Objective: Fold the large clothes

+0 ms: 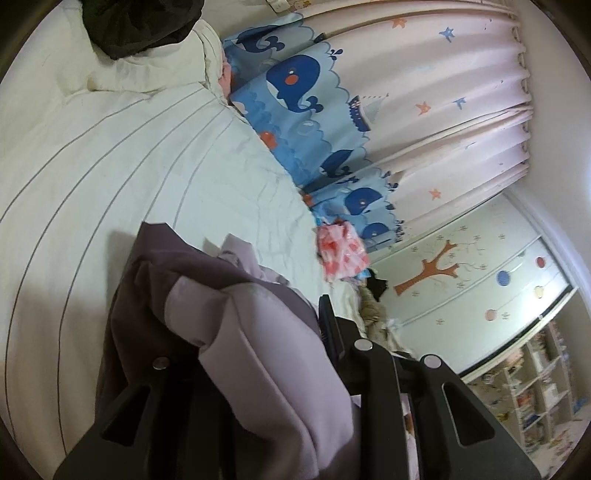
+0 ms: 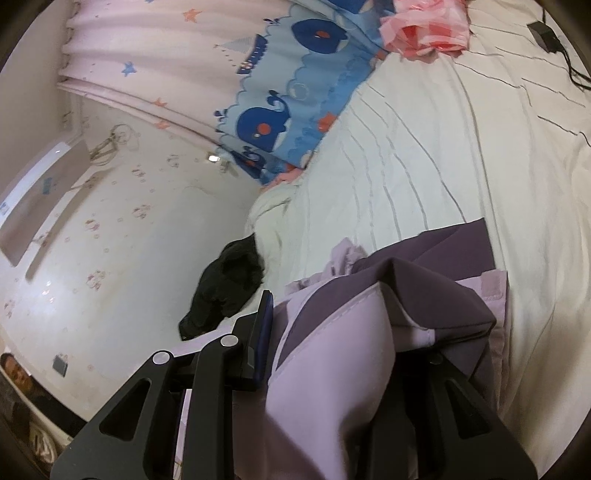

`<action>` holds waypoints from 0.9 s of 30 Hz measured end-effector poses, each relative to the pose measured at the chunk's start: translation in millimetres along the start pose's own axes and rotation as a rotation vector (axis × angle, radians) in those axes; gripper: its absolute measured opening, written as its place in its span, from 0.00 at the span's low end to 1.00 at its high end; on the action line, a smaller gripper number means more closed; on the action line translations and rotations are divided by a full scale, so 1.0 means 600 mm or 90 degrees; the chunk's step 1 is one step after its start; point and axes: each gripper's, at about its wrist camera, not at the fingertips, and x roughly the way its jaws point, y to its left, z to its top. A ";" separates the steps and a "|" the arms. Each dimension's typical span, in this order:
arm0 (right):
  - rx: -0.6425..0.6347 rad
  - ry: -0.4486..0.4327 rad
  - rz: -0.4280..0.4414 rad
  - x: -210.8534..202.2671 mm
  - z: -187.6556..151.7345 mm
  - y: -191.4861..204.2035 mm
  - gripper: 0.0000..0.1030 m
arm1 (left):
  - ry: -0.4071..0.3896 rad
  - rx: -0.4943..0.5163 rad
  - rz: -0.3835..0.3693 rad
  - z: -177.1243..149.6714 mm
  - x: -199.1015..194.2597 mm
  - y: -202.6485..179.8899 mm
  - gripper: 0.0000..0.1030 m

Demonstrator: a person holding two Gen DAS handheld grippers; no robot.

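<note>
**Tools.** Left gripper (image 1: pixel 258 354): jaws closed on a thick bunch of the two-tone purple garment (image 1: pixel 236 332), lilac and dark plum; one finger (image 1: pixel 328 325) shows beside the cloth, the other is buried under it. Right gripper (image 2: pixel 332 332): likewise clamped on a bunch of the same garment (image 2: pixel 369 332), which spills forward over the jaws and onto the bed ahead of them.

**Risks (judged).**
- Slip: each pinch holds several bulky layers; an outer layer could slide free, so the fold comes out lopsided.
- Uneven edges: the cloth ahead of both tools is rumpled, so corners may not line up when laid down.
- Snag: dragging low could pull the bed cover (image 1: pixel 110 166) into wrinkles under the garment.
- Clutter: a black garment (image 2: pixel 225 288) lies ahead-left of the right tool; a pink-and-red plastic bag (image 1: pixel 341 251) lies ahead-right of the left tool, near the bed's edge. A wide lay-down could cover either.

**Surface.** Bed with a pale cover ruled in thin grey lines; a black cable and adapter (image 2: pixel 543 31) far ahead-right of the right tool.

**Room.** Pink curtain (image 1: pixel 443 92) with blue whale border beyond the bed; wardrobe door with tree decal (image 1: pixel 461 273); shelving to the left tool's right.
</note>
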 end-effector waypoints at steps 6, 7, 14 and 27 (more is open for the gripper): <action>0.023 0.006 -0.027 0.031 0.010 -0.041 0.25 | -0.013 0.031 0.069 -0.004 0.030 -0.003 0.25; 0.026 0.007 -0.030 0.035 0.011 -0.047 0.25 | -0.015 0.033 0.078 -0.005 0.032 -0.002 0.25; 0.027 0.015 -0.039 0.048 0.010 -0.063 0.25 | -0.032 0.073 0.133 -0.012 0.048 -0.015 0.25; 0.033 0.015 -0.029 0.044 -0.001 -0.072 0.25 | -0.076 0.196 0.202 -0.040 0.048 -0.059 0.25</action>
